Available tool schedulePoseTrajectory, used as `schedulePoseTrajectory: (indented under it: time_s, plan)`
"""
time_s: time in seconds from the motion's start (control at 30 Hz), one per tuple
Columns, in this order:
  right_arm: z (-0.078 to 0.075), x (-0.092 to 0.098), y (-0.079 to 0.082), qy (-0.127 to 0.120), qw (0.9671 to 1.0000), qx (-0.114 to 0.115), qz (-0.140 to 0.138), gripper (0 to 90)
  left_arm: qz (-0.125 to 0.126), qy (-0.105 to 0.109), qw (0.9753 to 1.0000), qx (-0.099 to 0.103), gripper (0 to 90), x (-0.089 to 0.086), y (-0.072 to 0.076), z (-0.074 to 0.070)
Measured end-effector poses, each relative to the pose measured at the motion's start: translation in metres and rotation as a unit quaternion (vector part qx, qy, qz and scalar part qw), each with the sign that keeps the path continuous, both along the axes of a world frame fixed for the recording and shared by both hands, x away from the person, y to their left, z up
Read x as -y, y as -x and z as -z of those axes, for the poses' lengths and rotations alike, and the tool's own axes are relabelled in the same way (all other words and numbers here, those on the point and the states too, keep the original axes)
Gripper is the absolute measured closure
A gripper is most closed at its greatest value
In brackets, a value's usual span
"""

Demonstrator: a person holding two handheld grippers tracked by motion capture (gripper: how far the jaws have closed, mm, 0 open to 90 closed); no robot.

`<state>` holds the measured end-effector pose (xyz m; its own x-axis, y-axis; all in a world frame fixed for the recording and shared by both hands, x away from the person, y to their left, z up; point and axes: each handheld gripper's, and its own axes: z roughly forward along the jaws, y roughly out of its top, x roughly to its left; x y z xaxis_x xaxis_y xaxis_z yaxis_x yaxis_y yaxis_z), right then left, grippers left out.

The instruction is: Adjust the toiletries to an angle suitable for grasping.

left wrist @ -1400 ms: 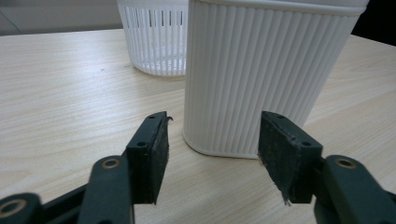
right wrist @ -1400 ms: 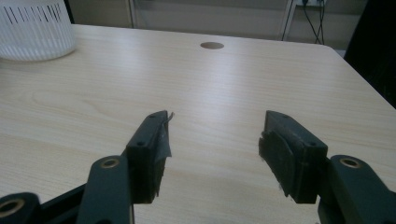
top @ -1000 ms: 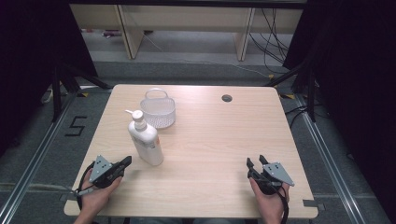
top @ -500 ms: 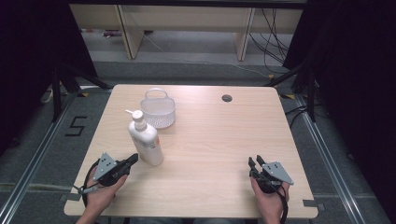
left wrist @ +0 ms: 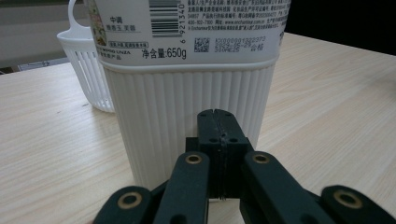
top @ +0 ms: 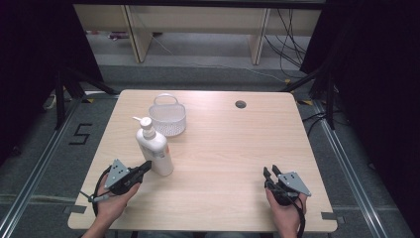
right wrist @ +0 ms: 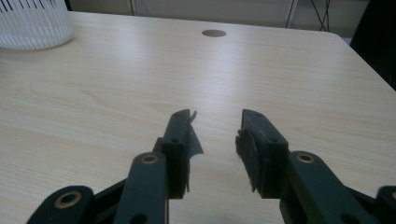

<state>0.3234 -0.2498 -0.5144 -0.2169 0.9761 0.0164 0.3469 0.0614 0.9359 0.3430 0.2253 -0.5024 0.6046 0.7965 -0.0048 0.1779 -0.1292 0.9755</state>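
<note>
A white pump bottle (top: 154,148) stands upright on the wooden table (top: 223,148), left of centre. Its ribbed lower body and printed label (left wrist: 187,70) loom close in the left gripper view. My left gripper (top: 146,165) is shut, jaws pressed together with nothing between them, and its tips (left wrist: 215,116) sit right at the bottle's base. Behind the bottle stands a white slatted basket (top: 168,118) with a handle, also seen as basket (left wrist: 86,70). My right gripper (top: 270,172) rests open near the front right of the table, its jaws (right wrist: 215,126) apart over bare wood.
A round cable hole (top: 240,104) sits in the table's far side, also visible as hole (right wrist: 214,33). The basket's edge (right wrist: 32,23) shows at the upper left of the right gripper view. Wooden shelving and cables lie beyond the far edge.
My left gripper has moved right, up to the bottle's base. The right gripper has barely shifted.
</note>
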Motion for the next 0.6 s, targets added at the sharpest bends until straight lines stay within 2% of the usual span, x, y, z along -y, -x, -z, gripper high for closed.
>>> schedulePoseTrajectory:
  time_s: [0.03, 0.2, 0.23, 0.27, 0.33, 0.37, 0.4, 0.47, 0.5, 0.53, 0.6]
  plan:
    - [-0.001, 0.0, 0.001, -0.001, 1.0, -0.007, 0.001, 64.3, -0.005, -0.004, 1.0, -0.006, 89.5, 0.001, 0.001, -0.001]
    - [-0.001, 0.001, 0.001, 0.003, 1.0, -0.008, -0.002, 64.2, -0.002, -0.004, 1.0, -0.008, 89.5, 0.006, -0.001, -0.002]
    - [-0.001, 0.001, 0.001, 0.003, 1.0, -0.008, -0.002, 64.2, 0.004, -0.001, 1.0, 0.001, 89.5, 0.007, -0.004, -0.001]
    - [-0.001, 0.001, 0.001, 0.003, 1.0, -0.008, -0.002, 64.2, 0.004, -0.001, 1.0, 0.001, 89.5, 0.007, -0.004, -0.001]
    - [-0.001, 0.001, 0.001, 0.004, 1.0, -0.007, -0.002, 64.1, -0.002, -0.004, 0.9999, -0.01, 89.5, 0.009, -0.004, -0.002]
    - [-0.001, 0.001, 0.001, 0.002, 1.0, -0.006, -0.001, 64.1, 0.007, -0.003, 1.0, 0.001, 89.5, 0.01, -0.007, -0.002]
    - [-0.001, -0.001, 0.003, -0.005, 0.9999, -0.016, 0.004, 64.1, 0.004, -0.006, 1.0, -0.004, 89.5, 0.013, -0.007, -0.003]
    - [-0.001, 0.001, 0.001, 0.004, 1.0, -0.009, -0.002, 64.0, 0.003, -0.007, 1.0, -0.006, 89.5, 0.014, -0.008, -0.003]
    - [-0.001, 0.001, 0.001, 0.004, 1.0, -0.008, -0.002, 64.0, 0.007, -0.006, 1.0, 0.001, 89.5, 0.016, -0.011, -0.003]
    - [-0.001, 0.001, 0.001, 0.004, 1.0, -0.008, -0.002, 63.9, 0.001, -0.007, 0.9999, -0.008, 89.5, 0.017, -0.011, -0.003]
    - [-0.001, 0.002, 0.001, 0.012, 0.9999, -0.003, -0.006, 63.7, 0.004, -0.013, 0.9999, -0.006, 89.5, 0.019, -0.015, -0.002]
